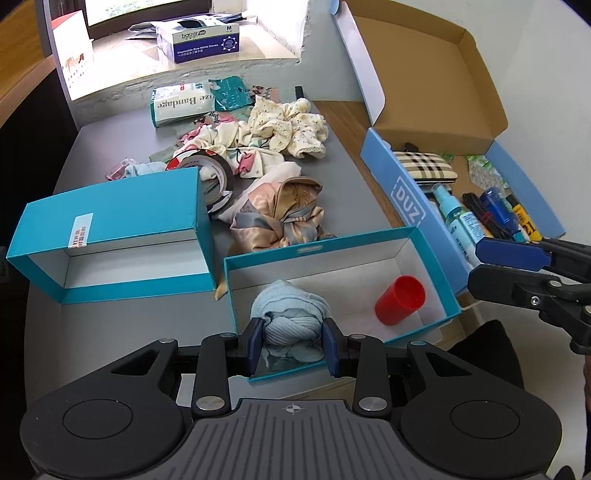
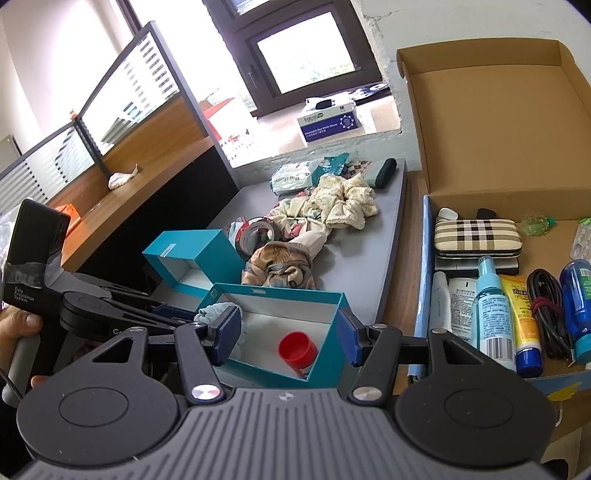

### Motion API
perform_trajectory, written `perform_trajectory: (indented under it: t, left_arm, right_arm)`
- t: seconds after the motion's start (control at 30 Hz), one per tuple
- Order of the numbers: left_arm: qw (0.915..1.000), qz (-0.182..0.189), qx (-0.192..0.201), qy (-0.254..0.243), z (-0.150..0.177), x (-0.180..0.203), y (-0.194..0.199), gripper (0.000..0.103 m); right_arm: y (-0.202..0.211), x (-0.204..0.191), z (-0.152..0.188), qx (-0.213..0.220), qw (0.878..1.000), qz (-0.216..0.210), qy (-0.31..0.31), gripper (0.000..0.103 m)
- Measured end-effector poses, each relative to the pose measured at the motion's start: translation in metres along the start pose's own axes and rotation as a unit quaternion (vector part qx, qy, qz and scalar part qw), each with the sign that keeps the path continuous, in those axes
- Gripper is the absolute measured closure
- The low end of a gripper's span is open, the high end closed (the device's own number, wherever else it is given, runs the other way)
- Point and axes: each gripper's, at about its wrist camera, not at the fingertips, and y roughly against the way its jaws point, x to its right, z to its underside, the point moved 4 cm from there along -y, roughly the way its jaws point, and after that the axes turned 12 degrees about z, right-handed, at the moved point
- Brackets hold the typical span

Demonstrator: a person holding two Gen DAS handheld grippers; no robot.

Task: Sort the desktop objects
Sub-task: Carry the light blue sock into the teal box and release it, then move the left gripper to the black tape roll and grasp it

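Bright dark-framed window (image 2: 295, 55) in a white wall (image 2: 424, 22); wooden desk (image 2: 122, 195) under a glass partition (image 2: 122, 88).

Pale blue cloth (image 1: 290, 317), red cup (image 1: 400, 300), teal box (image 1: 428, 273).

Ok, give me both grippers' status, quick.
Left gripper: shut on the light blue cloth bundle, over the teal box.
Right gripper: open, holding nothing.

I am holding a balled-up pale blue sock (image 1: 290, 321) over the near end of an open teal box (image 1: 424, 295), its ribbed folds bulging upward. A red plastic cup (image 1: 400, 300) is lying on its side on the box's white floor, toward the right, apart from the sock.
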Motion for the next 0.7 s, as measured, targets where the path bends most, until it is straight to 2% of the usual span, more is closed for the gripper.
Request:
perform_trajectory:
  t: [0.53,0.7]
  left_arm:
    - [1.0000,0.004,-0.002,0.000,0.0014,-0.0038,-0.0092,0.066]
    - [1.0000,0.005,-0.001,-0.004,0.0019,-0.0020,-0.0088,0.063]
  right_arm:
    - [-0.0053,-0.0043,0.0028,-0.008,1.000,-0.003,0.004,0.039]
    - [-0.0098,-0.0065,0.0052,-0.014,1.000,-0.006,0.009,0.039]
